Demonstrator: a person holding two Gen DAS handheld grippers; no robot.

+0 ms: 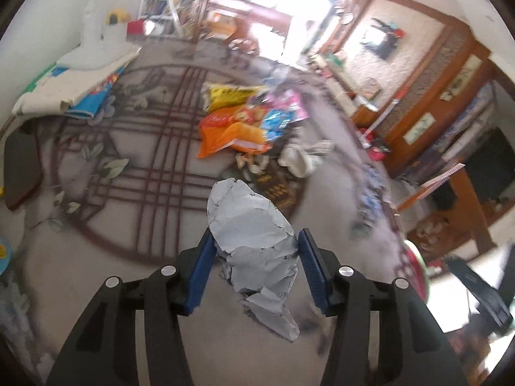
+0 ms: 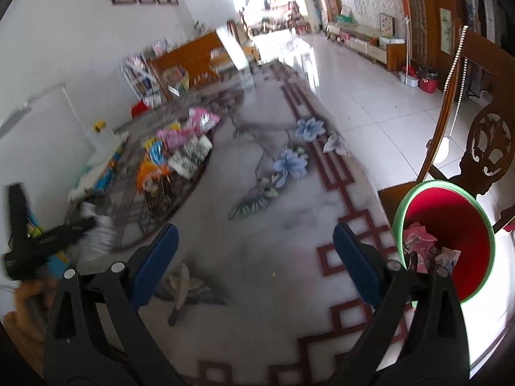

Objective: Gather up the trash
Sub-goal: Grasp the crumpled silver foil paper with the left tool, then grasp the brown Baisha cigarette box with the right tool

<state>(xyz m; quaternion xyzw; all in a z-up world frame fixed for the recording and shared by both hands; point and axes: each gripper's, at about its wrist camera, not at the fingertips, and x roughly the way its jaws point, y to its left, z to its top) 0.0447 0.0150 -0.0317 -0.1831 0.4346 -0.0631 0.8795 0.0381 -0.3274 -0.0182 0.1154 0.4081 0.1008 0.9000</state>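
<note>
Left tongs [image 1: 254, 241] clamp crumpled paper [image 1: 251, 225]; only right view shows red bin [image 2: 450, 225].

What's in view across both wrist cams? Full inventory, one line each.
crumpled paper: one, grey-white, between the left gripper's pads, which press its sides
snack wrappers: a pile, count unclear, yellow, orange, pink and blue, on the rug beyond the paper
bin: one, red inside with a green rim, on the rug's right edge, pink scraps in it
rug: one, grey with dark red lattice border and blue flowers, on the tiled floor
wooden chair: one, brown, carved back, behind the bin
left hand-held gripper: one, black with blue pads, shut on the paper
right hand-held gripper: one, same colours, open, nothing between the pads
</note>
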